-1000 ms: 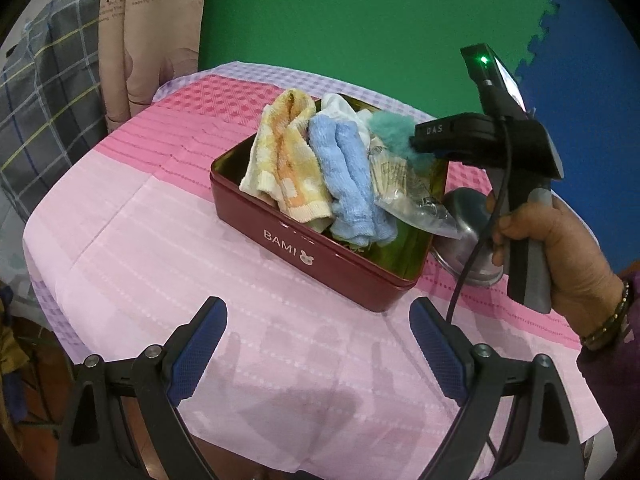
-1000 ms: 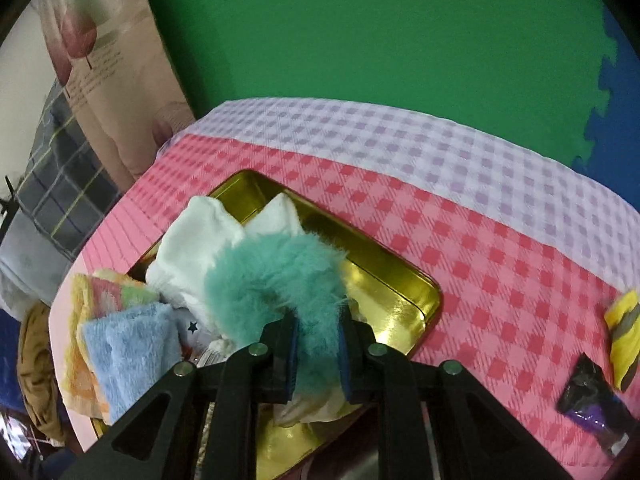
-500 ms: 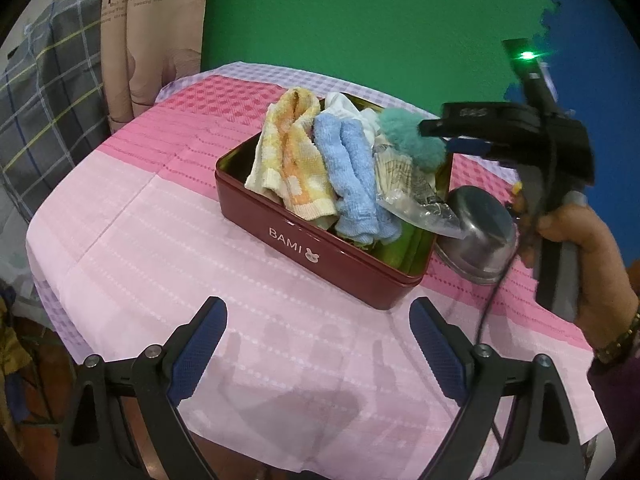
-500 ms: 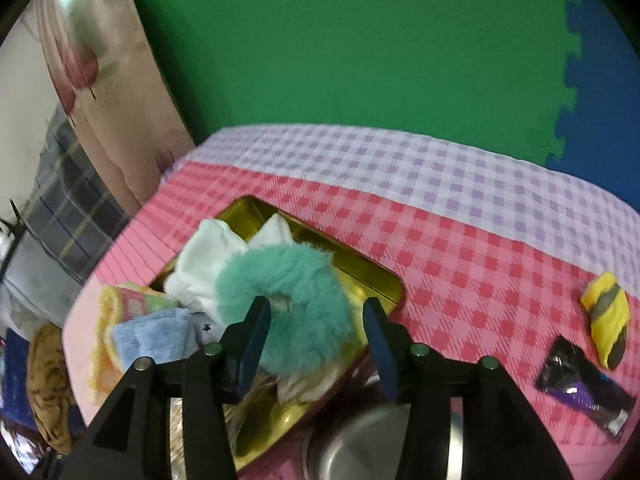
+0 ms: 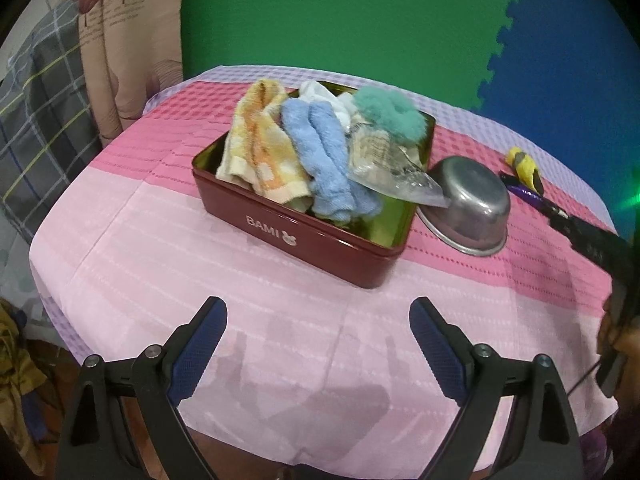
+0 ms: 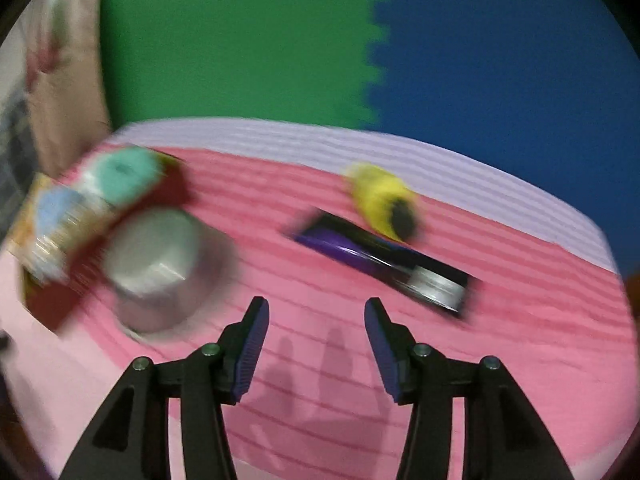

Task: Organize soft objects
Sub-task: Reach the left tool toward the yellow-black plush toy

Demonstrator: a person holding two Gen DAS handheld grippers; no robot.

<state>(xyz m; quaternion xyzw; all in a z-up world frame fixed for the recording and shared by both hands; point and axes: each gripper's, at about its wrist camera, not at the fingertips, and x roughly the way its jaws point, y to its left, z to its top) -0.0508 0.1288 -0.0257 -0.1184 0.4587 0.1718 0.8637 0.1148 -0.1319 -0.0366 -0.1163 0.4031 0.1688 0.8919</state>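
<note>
A dark red BAMI tin [image 5: 304,240] stands on the pink tablecloth. It holds a yellow-orange cloth [image 5: 260,148], a blue towel [image 5: 328,156], a white cloth [image 5: 320,94], a clear plastic bag [image 5: 388,168] and a teal fluffy scrunchie [image 5: 388,110], which also shows blurred in the right wrist view [image 6: 124,174]. My left gripper [image 5: 318,340] is open and empty over the table's near edge. My right gripper [image 6: 316,344] is open and empty, right of the tin. A yellow and black soft toy [image 6: 380,200] lies ahead of it.
An upturned steel bowl [image 5: 468,204] sits against the tin's right side, also in the right wrist view [image 6: 156,256]. A purple and black wrapper [image 6: 384,264] lies near the yellow toy. A green and blue foam wall stands behind. The right wrist view is motion-blurred.
My right gripper opened, left the teal scrunchie on the pile in the tin, and swung away to the right. The left gripper has stayed in place.
</note>
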